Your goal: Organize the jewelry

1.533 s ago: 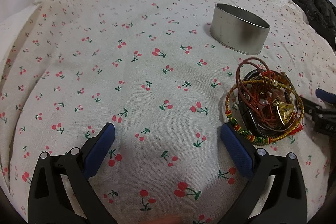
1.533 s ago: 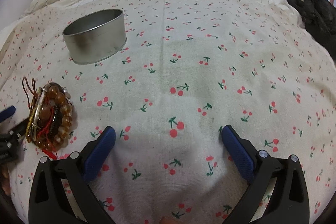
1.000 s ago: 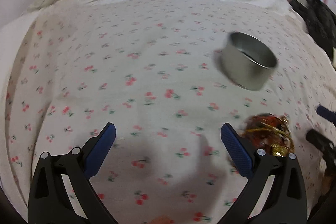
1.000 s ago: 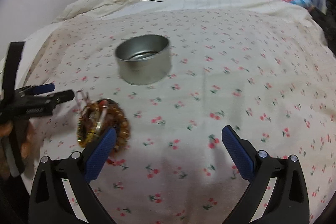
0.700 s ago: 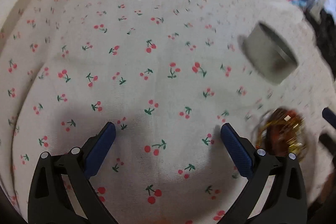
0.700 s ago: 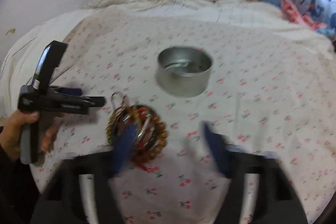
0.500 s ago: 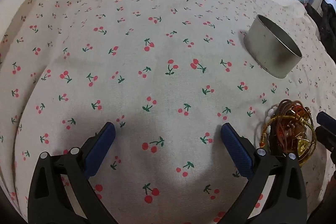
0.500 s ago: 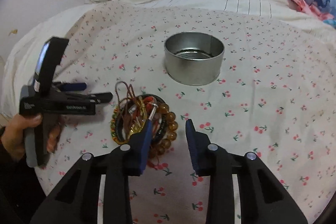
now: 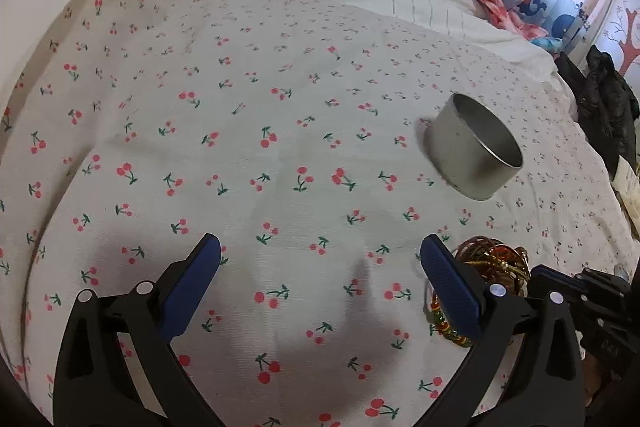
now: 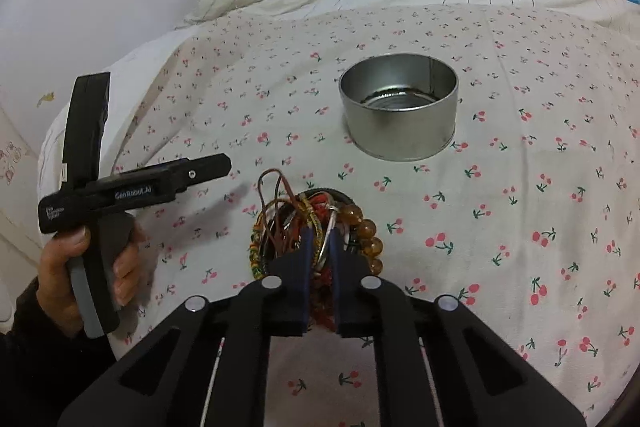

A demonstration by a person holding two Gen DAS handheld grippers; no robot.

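The bracelet pile (image 10: 316,227) is a tangle of amber beads, a silver ring, brown cord loops and red, yellow and green braided bands, lying on the cherry-print bedspread (image 10: 500,227). The right gripper (image 10: 320,247) has its jaws pressed nearly together, pinching the silver ring and cords between them. Straight beyond the jaws stands a round metal tin (image 10: 400,107), upright and apart from the pile. The left gripper (image 9: 320,259), jaws spread wide over bare bedspread, is held level in the left hand (image 10: 80,267); its side reads "GenRobot.AI".
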